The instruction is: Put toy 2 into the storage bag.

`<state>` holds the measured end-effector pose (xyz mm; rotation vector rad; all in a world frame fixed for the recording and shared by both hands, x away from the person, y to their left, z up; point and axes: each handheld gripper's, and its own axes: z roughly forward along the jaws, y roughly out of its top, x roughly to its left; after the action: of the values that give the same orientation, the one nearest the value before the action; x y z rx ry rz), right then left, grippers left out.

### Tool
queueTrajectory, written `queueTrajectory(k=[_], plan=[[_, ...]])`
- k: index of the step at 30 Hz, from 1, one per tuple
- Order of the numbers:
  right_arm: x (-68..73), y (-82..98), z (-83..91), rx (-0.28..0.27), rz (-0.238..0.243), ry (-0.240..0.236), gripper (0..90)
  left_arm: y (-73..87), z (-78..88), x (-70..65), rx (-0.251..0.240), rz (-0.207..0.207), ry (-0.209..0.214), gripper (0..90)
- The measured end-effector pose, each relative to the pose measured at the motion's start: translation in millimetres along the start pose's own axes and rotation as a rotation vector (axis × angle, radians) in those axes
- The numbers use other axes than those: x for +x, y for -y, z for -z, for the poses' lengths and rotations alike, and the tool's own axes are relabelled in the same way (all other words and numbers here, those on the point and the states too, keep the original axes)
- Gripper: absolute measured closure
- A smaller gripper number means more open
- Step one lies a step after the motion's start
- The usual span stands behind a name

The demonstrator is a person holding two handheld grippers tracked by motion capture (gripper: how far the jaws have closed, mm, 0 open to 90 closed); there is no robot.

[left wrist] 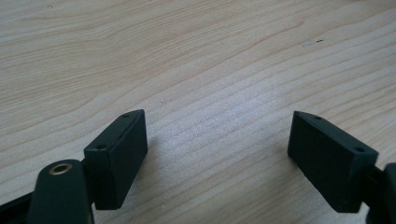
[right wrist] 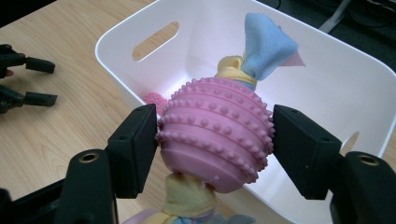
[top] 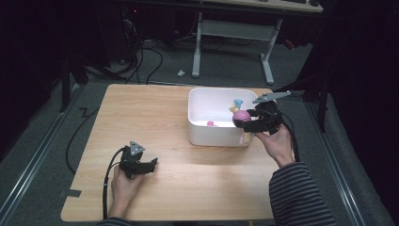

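Right gripper view has the right tongs (right wrist: 215, 149) clamped on the toy (right wrist: 217, 135) over the bin (right wrist: 116, 42) (nubby rubber middle grips well, cloth ends flop), left tongs (left wrist: 217, 154) wide, empty.

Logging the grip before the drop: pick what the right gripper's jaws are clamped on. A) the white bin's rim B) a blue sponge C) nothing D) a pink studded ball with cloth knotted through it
D: in the right gripper view the right gripper has both jaws pressed on the pink studded ball, above the white bin.
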<state>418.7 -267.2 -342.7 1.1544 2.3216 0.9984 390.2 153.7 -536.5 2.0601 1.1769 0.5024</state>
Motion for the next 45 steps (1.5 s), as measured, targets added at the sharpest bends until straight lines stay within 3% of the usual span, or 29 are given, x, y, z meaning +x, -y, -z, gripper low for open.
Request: queueTrajectory(k=[29, 45], plan=[[-15.5, -20.8, -36.6, 0.038, -0.048, 0.04, 33.6, -0.1, -0.1, -0.2, 0.0, 0.001, -0.001, 20.1], [-16.3, -16.2, -64.7, 0.118, -0.05, 0.05, 33.3, -0.2, -0.3, -0.3, -0.001, 0.001, -0.001, 20.1]])
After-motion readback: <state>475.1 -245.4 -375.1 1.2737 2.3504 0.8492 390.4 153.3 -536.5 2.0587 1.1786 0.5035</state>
